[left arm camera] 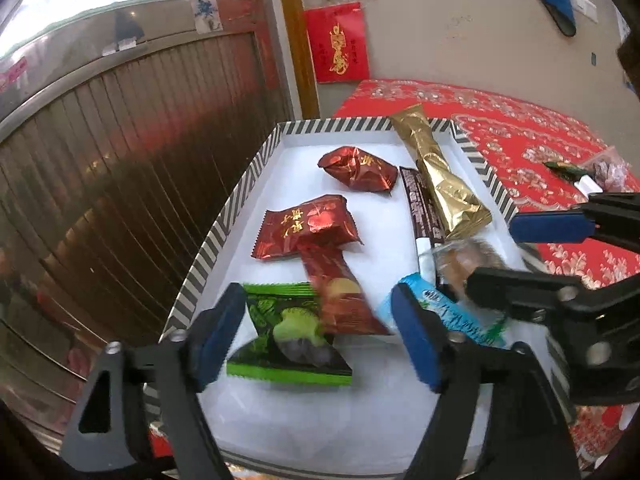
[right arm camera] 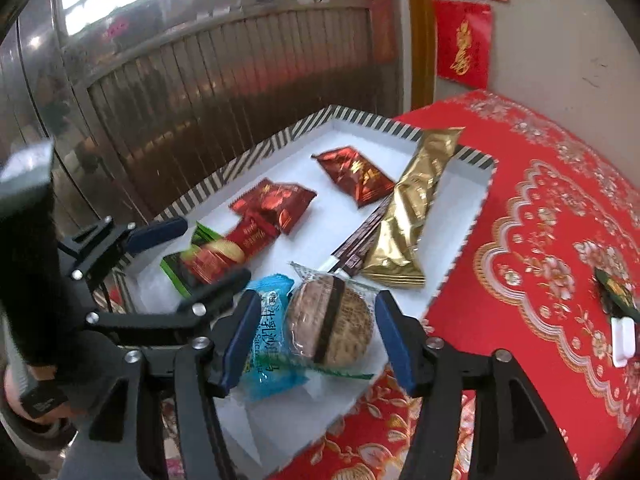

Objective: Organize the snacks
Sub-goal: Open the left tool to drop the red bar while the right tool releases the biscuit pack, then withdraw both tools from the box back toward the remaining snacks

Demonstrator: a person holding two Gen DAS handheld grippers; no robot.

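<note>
left gripper (left arm camera: 320, 336) | jaws held wide over green pack (left arm camera: 288, 336); right gripper (right arm camera: 318, 336) | jaws held wide around biscuit (right arm camera: 332, 324); tray (left arm camera: 224, 224) | set at counter (right arm camera: 540, 240) edge

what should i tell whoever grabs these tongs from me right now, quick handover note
Left tongs: open, empty, over the green packet and the red packet lying on it.
Right tongs: open, empty, around the round cake in clear wrap; blue packet beside it.
In the striped tray: two dark red packets, gold pouch, brown stick.
Left: one dark green snack out on the red tablecloth, by a white item.
</note>
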